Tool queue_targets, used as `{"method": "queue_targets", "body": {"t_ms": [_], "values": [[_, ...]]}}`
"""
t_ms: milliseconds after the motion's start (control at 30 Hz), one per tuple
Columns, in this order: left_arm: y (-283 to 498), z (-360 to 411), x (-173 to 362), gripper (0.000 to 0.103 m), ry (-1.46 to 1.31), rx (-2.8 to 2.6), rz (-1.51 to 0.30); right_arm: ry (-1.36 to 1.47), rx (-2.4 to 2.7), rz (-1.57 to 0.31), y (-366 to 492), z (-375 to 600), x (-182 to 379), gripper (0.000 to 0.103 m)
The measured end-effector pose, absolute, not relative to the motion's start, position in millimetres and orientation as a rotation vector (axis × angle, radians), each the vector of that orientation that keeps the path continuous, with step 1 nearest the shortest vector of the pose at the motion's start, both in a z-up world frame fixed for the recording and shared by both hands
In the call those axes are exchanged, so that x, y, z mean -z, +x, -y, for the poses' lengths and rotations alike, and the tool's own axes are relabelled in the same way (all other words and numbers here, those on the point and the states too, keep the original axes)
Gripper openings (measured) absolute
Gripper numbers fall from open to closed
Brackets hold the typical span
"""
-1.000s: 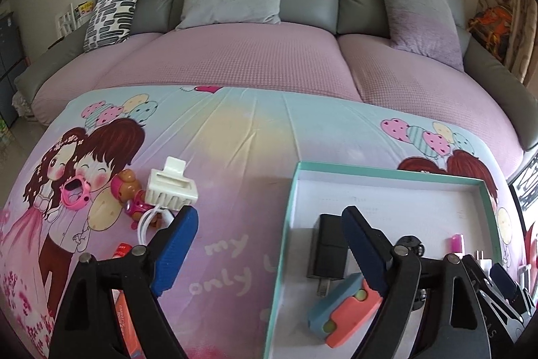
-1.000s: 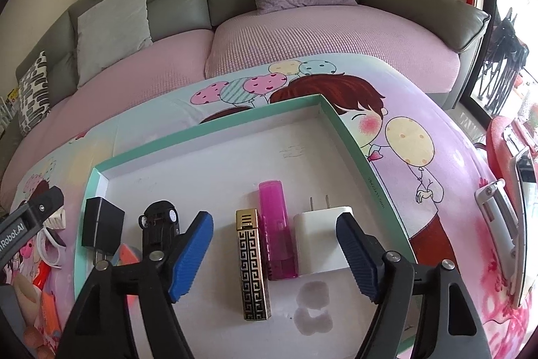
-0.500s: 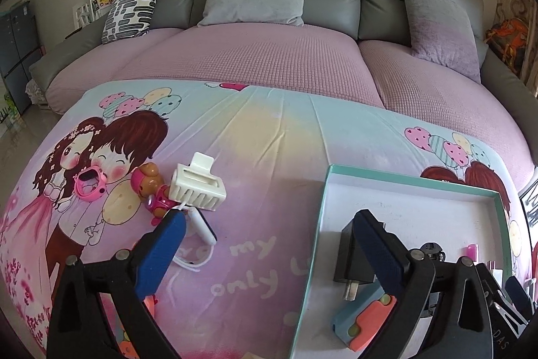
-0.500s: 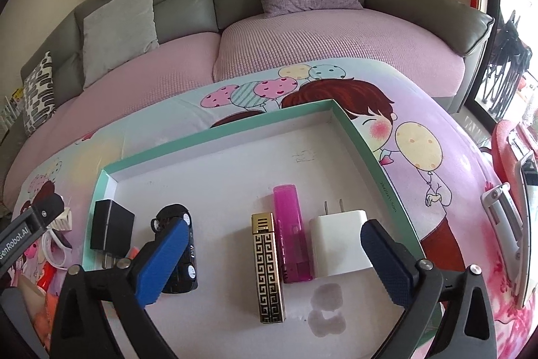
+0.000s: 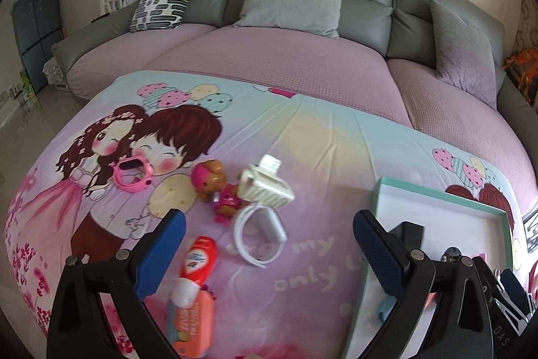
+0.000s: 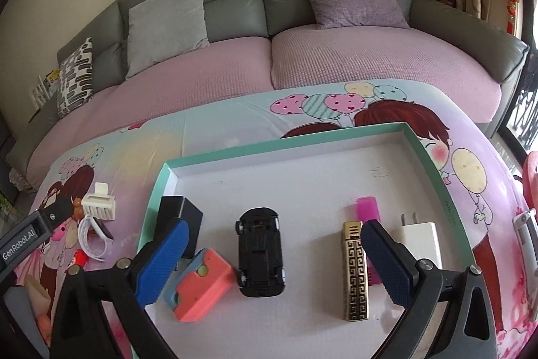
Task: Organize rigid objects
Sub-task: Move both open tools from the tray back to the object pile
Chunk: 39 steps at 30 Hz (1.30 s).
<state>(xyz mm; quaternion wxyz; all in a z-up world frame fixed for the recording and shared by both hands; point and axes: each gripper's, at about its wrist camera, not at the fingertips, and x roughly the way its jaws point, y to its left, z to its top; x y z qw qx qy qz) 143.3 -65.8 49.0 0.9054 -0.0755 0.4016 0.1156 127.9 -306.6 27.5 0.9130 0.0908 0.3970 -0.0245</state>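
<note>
the left tongs [image 5: 269, 241] hang spread wide over the cartoon-print cloth [image 5: 302, 140], nothing between the pads; the jaws have just been opening. just ahead of the gap lies a white band [image 5: 259, 231], and beyond it a white comb-like clip [image 5: 267, 185] touching a small pink and brown figure [image 5: 218, 187]. a pink ring toy [image 5: 132, 174] sits farther off to the left. under the left pad lie a red and white tube [image 5: 198, 261] and an orange packet [image 5: 193, 322].

the right tongs [image 6: 272, 249] are spread wide too, empty, having just been opening, above the teal-rimmed tray [image 6: 285, 147]. in the tray, a black toy car [image 6: 260, 251] lies wheels-up between the 2 pads. a black charger [image 6: 180, 217] and a coral and blue block [image 6: 203, 286] sit by the left pad. a gold patterned lighter [image 6: 354, 271], a pink lighter [image 6: 368, 207] and a white charger [image 6: 420, 239] sit by the right pad.
</note>
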Motion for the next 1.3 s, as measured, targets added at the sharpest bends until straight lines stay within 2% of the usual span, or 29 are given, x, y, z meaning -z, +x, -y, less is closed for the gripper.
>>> {"method": "queue_targets", "body": {"t_ms": [867,1300], "values": [[92,-68,-14,0.100,-0.274,-0.442,-0.943,-0.061,-0.223,-0.836,125,159,-21,0.103],[89,-96,10,0.100,-0.328,-0.455,-0.999,-0.117,-0.355,-0.894,116,103,-2,0.103]]}}
